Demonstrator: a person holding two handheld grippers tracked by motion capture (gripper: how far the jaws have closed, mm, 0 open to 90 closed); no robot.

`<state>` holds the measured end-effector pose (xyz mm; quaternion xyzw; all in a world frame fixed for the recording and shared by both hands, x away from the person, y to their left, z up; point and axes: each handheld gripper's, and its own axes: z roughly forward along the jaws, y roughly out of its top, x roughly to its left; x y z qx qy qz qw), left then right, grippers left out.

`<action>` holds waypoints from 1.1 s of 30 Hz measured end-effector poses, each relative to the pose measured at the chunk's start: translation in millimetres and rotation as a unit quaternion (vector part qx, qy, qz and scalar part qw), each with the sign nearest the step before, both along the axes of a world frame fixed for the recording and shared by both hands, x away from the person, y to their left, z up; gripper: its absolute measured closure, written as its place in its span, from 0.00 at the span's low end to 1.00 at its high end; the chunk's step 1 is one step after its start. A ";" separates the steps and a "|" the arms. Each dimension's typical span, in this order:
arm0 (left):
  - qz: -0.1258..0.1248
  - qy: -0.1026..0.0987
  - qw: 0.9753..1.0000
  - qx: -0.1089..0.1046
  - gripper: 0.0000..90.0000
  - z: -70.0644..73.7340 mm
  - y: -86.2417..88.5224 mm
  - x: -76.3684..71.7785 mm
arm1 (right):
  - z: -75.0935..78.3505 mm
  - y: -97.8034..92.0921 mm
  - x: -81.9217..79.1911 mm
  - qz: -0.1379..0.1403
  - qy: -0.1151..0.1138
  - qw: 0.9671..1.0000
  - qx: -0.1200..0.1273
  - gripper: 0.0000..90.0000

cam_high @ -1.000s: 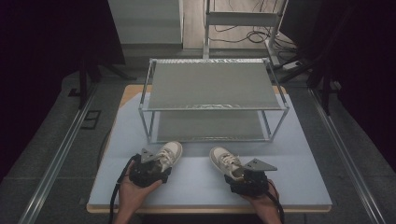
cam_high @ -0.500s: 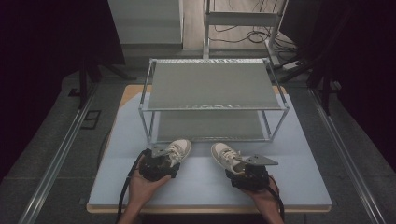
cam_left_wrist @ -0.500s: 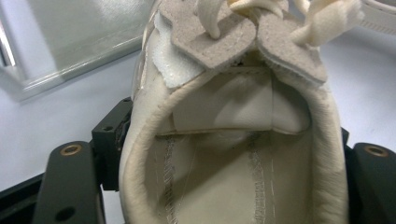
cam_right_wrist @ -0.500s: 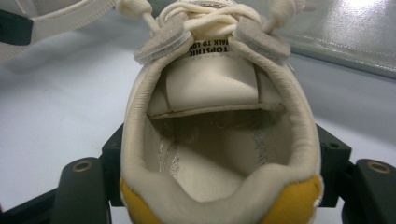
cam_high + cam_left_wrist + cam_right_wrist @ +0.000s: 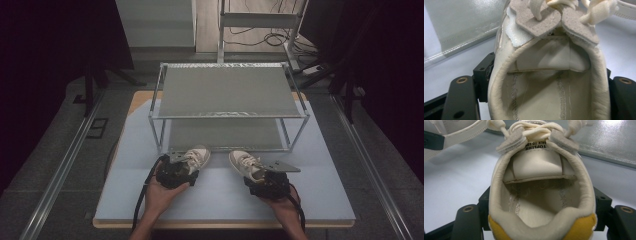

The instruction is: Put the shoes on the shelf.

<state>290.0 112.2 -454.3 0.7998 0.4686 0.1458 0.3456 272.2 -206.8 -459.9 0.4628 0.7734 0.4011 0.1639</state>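
Note:
Two cream sneakers lie on the pale blue table mat (image 5: 320, 200), toes pointing at the metal rack (image 5: 227, 92). My left gripper (image 5: 181, 169) is shut on the heel end of the left sneaker (image 5: 195, 157). In the left gripper view the black jaws flank the sneaker's open collar (image 5: 544, 82), pressing on its sides. My right gripper (image 5: 259, 177) is shut on the right sneaker (image 5: 244, 163). The right gripper view looks into the right sneaker (image 5: 536, 195), which has a yellow heel patch (image 5: 581, 230) and laces (image 5: 536, 128) at the top. Both toes sit just before the rack's lower shelf.
The two-shelf wire-frame rack stands mid-table, with a grey top shelf and a lower shelf (image 5: 225, 134) close to the mat. Its front legs (image 5: 161, 135) stand near the left sneaker. A second frame (image 5: 260, 20) and cables lie on the floor behind the table.
Both grippers have carried their sneakers forward toward the rack. The left one also shifted right, bringing the two sneakers closer together.

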 end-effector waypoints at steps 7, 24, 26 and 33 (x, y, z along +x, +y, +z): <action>-0.001 -0.004 1.000 0.000 0.31 4.2 -4.7 4.9 | 2.7 -1.0 4.2 -0.005 -0.001 1.000 0.002 0.33; 0.006 -0.009 1.000 -0.007 0.31 10.2 -15.4 22.9 | 11.1 -2.7 22.2 -0.020 -0.003 1.000 0.000 0.33; 0.005 -0.011 1.000 -0.008 0.31 11.4 -18.1 26.0 | 11.5 -2.8 24.8 -0.023 -0.003 1.000 0.000 0.33; 0.007 -0.011 1.000 -0.006 0.31 11.3 -27.5 36.9 | 12.2 -2.4 36.7 -0.033 -0.002 0.999 0.000 0.33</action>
